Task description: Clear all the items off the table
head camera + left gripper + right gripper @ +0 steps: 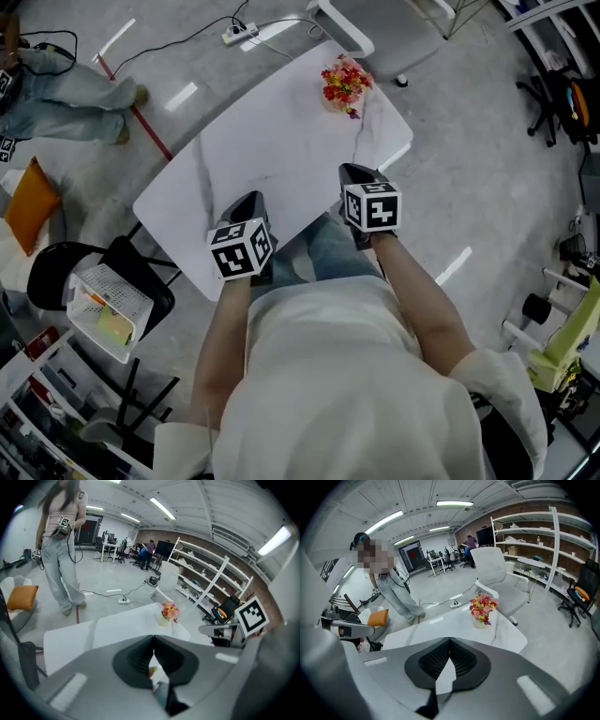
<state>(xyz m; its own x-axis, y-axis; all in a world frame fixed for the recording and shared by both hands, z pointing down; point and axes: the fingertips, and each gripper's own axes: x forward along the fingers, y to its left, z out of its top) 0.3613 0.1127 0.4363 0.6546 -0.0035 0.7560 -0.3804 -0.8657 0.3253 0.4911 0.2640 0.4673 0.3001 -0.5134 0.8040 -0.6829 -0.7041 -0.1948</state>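
Note:
A small pot of red and yellow flowers [345, 84] stands at the far right corner of the white table [253, 141]; nothing else lies on the tabletop. My left gripper [249, 201] hovers over the table's near edge, jaws shut and empty. To its right, my right gripper [359, 174] is shut too, with nothing in it. In the left gripper view the closed jaws [153, 640] point toward the flower pot [168, 613] across the table. The right gripper view shows its shut jaws [450, 641] with the flower pot [483, 610] ahead and slightly right.
A white office chair [375, 28] stands beyond the table, and a power strip [239, 35] with cables lies on the floor. A person [66, 94] stands at far left. A black chair holding a wire basket [108, 305] and an orange cushion [33, 202] sit near left. Shelves line the right.

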